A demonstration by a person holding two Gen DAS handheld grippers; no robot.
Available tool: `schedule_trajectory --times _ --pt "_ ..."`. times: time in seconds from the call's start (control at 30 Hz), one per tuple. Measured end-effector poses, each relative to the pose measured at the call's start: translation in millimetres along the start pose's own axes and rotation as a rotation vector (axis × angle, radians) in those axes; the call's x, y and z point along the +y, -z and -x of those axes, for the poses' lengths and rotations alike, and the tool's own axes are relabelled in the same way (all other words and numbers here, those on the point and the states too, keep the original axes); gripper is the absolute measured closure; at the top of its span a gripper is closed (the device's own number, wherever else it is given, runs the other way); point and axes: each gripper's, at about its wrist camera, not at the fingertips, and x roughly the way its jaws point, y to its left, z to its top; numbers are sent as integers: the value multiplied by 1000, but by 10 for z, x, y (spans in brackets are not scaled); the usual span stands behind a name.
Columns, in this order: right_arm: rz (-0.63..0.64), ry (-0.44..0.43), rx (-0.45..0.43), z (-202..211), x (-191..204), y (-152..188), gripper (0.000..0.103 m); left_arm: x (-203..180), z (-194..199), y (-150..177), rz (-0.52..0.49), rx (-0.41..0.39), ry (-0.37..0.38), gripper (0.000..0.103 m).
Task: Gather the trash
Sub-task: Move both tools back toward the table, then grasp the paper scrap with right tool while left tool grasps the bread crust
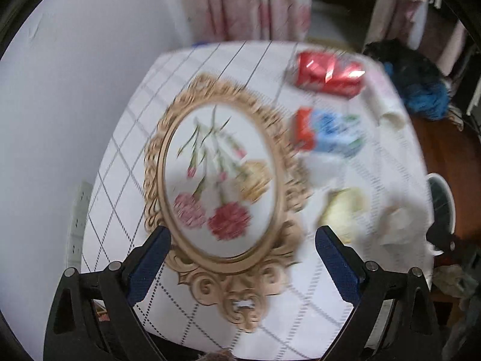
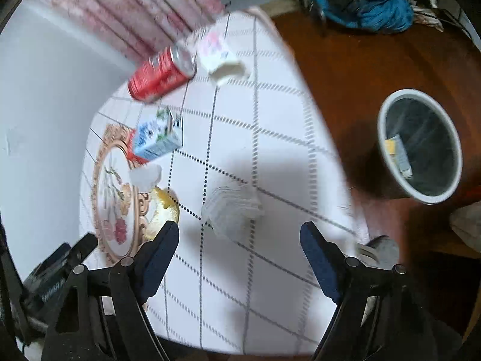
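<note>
Trash lies scattered over a white checked tablecloth [image 2: 270,156], and the wastebasket [image 2: 419,146] waiting for it stands off the table on the wooden floor, ahead and to the right of the right gripper [image 2: 239,234]; inside its dark liner a single yellow-and-white carton [image 2: 398,156] already rests. Both tools hang empty, fingers spread wide. Largest on the cloth is a gilt oval frame [image 1: 219,186] with embroidered flowers, directly ahead of the left gripper [image 1: 243,240] and no part of the litter by the look of it. Beyond it, ahead and right of that gripper, a red soda can [image 2: 162,75] lies on its side, its long axis slanting away toward the curtain, beside a torn pink-and-white paper cup [image 2: 221,55]. Nearer sit a blue-and-white drink carton [image 2: 157,137] and a yellowish lump [image 2: 166,207] touching the frame's edge. Closest to the right gripper, just ahead and between its fingers' line, is a crumpled tissue [image 2: 233,210], the likeliest first pick since that hand is also nearer the basket. Motion blur smears both views, so finer detail cannot be told.
</note>
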Motion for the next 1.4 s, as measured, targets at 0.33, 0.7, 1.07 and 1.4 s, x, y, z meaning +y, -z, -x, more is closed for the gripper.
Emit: schedule_trajectory --times 0.33,0.7,1.07,1.4 --pt "37 13 -21 -286 119 -10 59 -241 -202 -1 -72 42 184 5" --pt "-11 57 -41 -129 -213 -58 59 -810 -546 -145 -204 75 258 14" --pt "23 58 -39 -171 -124 -42 59 -810 -543 -200 -214 38 262 72" --pt "75 40 -93 116 71 -43 59 -623 -150 -217 -214 -74 248 74"
